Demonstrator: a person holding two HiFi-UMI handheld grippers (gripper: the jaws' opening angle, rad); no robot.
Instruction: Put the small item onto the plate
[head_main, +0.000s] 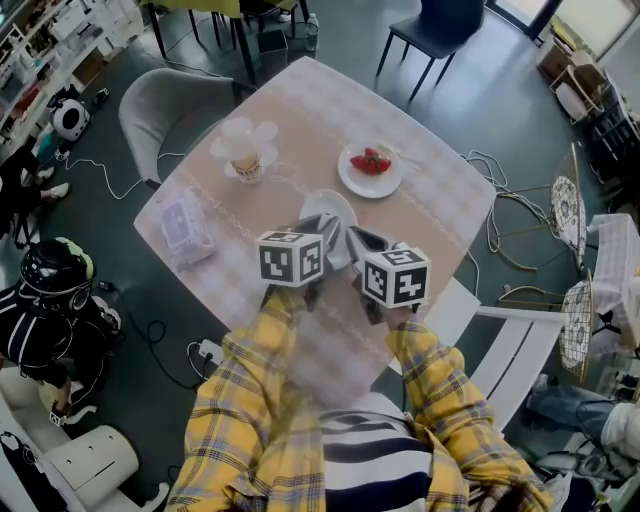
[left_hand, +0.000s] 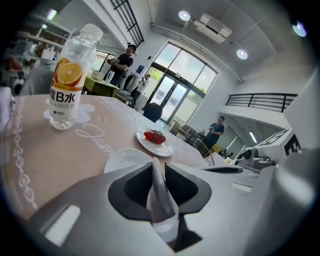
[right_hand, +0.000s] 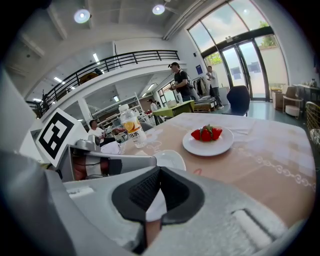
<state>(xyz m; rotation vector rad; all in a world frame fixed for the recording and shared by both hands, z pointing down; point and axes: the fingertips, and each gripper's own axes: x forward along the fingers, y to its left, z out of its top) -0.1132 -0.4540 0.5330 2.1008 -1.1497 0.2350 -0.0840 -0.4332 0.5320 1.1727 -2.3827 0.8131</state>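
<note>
My left gripper (head_main: 322, 228) (left_hand: 155, 164) is shut on a thin, whitish small item (left_hand: 161, 196) that stands upright between its dark pads. Its tips hover over the near rim of an empty white plate (head_main: 328, 207) (left_hand: 125, 159) (right_hand: 171, 160) on the beige table. Close beside it on the right is my right gripper (head_main: 358, 241) (right_hand: 159, 171), whose pads meet at the tip. A white patch shows through the gap behind those pads, and I cannot tell what it is. The left gripper's body (right_hand: 100, 162) fills the left of the right gripper view.
A second plate with strawberries (head_main: 370, 168) (left_hand: 155, 139) (right_hand: 208, 139) lies farther back. A clear bottle with an orange label (head_main: 245, 155) (left_hand: 69, 80) (right_hand: 131, 127) stands on a flower coaster at back left. A tissue pack (head_main: 185, 228) lies at the table's left edge. Chairs ring the table.
</note>
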